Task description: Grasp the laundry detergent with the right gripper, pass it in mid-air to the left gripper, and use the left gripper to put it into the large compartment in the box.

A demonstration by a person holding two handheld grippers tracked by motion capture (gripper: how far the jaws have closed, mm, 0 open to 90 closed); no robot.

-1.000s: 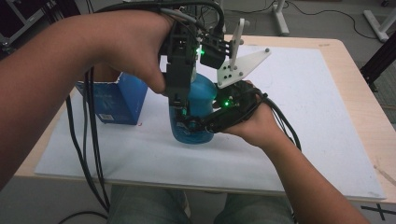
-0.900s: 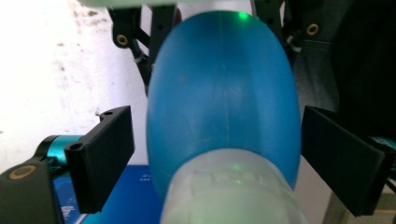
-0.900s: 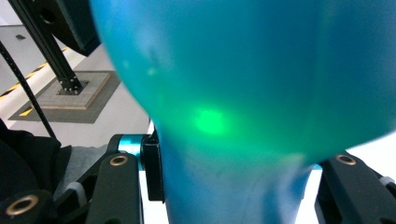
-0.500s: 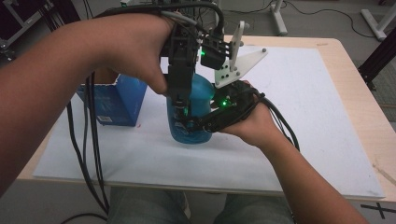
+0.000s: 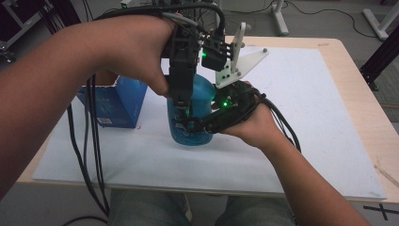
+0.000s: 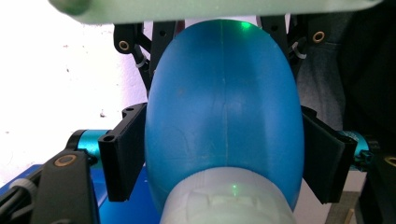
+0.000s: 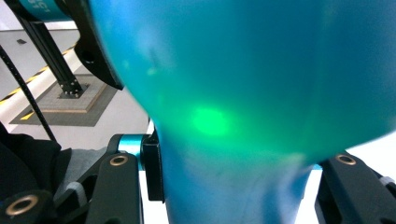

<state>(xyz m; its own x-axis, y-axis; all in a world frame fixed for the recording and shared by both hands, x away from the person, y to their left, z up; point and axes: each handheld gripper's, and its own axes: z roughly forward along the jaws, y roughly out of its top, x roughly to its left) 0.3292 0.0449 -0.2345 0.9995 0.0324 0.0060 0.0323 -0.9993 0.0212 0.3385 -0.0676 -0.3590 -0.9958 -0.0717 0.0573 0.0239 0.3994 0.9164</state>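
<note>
A blue translucent bottle (image 5: 203, 96) stands upright on the white mat (image 5: 310, 122) in the high view. My left gripper (image 5: 181, 113) comes down on it from above, and its black jaws press both sides of the bottle (image 6: 224, 116) in the left gripper view, where a whitish neck (image 6: 229, 200) sits nearest the camera. My right gripper (image 5: 195, 126) reaches in from the right, low on the bottle. In the right gripper view its jaws flank the bottle's narrower part (image 7: 224, 196). Both grippers are shut on the bottle.
A blue cardboard box (image 5: 115, 103) stands on the mat just left of the bottle. Black cables (image 5: 89, 155) hang from the left hand over the table's near edge. The wooden table edge (image 5: 364, 99) runs along the right.
Both hands and the bottle have edged very slightly to the left; both grips hold as before.
</note>
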